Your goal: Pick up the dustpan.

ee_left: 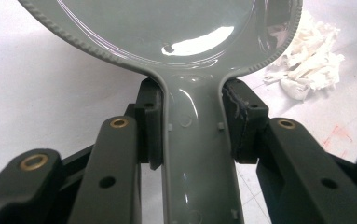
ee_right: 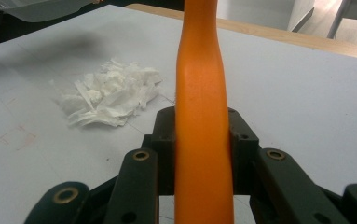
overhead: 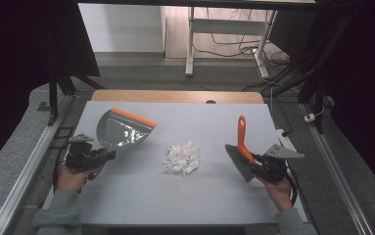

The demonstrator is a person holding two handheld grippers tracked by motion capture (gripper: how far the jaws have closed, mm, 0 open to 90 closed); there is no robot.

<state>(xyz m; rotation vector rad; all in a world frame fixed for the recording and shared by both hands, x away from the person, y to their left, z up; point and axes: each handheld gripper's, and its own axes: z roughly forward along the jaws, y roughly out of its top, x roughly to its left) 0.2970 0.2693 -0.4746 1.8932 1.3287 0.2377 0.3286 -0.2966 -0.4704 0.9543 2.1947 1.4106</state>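
Note:
A grey dustpan (overhead: 124,129) with an orange front lip is held over the left of the white table, and my left gripper (overhead: 105,155) is shut on its handle. In the left gripper view both jaws clamp the grey handle (ee_left: 199,154) below the pan's bowl (ee_left: 167,28). A brush with an orange handle (overhead: 243,134) and grey bristles (overhead: 238,162) is at the right, with my right gripper (overhead: 254,160) shut on it. The right gripper view shows the handle (ee_right: 203,93) rising between the jaws. A pile of white paper scraps (overhead: 182,157) (ee_left: 311,60) (ee_right: 108,93) lies between both tools.
The white table top (overhead: 209,200) has a wooden strip (overhead: 175,96) along its far edge. Metal rails (overhead: 33,156) (overhead: 339,171) run down both sides. Beyond the table stand desk legs (overhead: 190,44) and loose cables (overhead: 244,49) on the floor.

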